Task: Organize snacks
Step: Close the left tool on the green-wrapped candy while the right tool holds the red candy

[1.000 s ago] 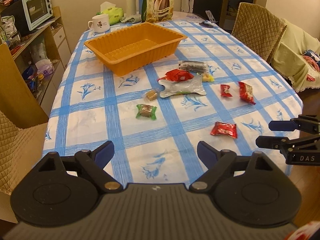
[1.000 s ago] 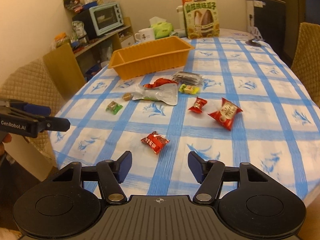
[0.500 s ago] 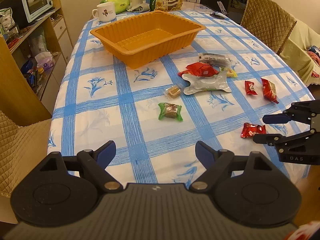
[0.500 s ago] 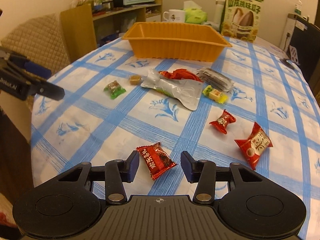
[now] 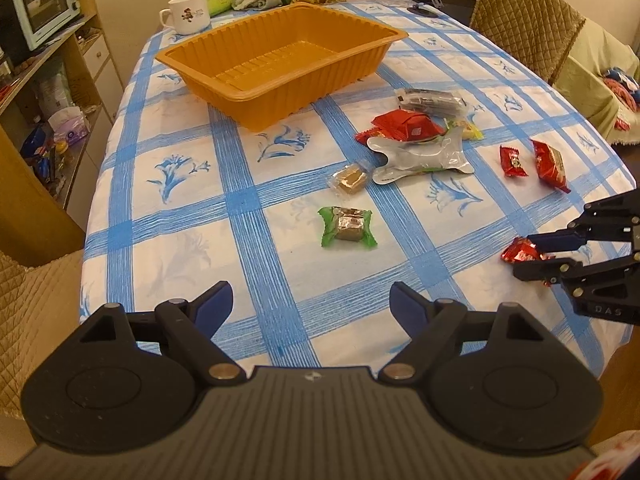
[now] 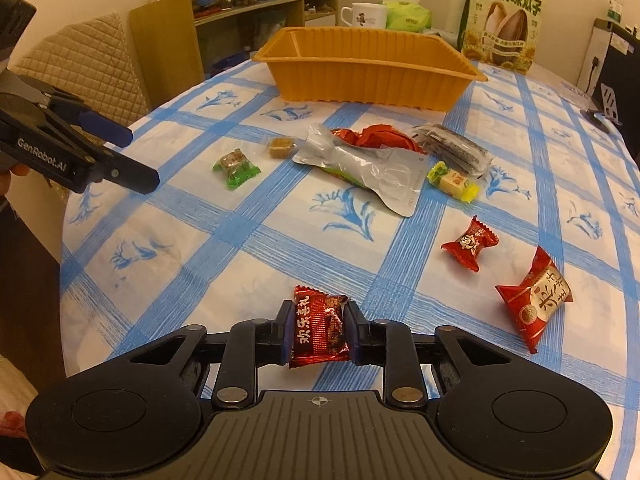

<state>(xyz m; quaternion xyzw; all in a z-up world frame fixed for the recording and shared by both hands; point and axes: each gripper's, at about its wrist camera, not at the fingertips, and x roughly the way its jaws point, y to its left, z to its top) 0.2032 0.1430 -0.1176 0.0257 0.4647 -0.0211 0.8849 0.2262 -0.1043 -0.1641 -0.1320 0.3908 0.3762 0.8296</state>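
Pinching a small dark-red foil candy packet (image 6: 319, 330) by its two long sides, the right claw (image 6: 318, 330) is closed on it low over the blue-checked table (image 6: 240, 240), presumably to carry it to the empty orange ribbed plastic tray (image 6: 372, 68) far ahead past the other loose snacks. The left claw (image 5: 310, 304) is spread wide and holds nothing, hovering back from a green-wrapped brown candy (image 5: 347, 227) lying straight ahead of its fingers, likely the next pick; the tray sits well beyond that.
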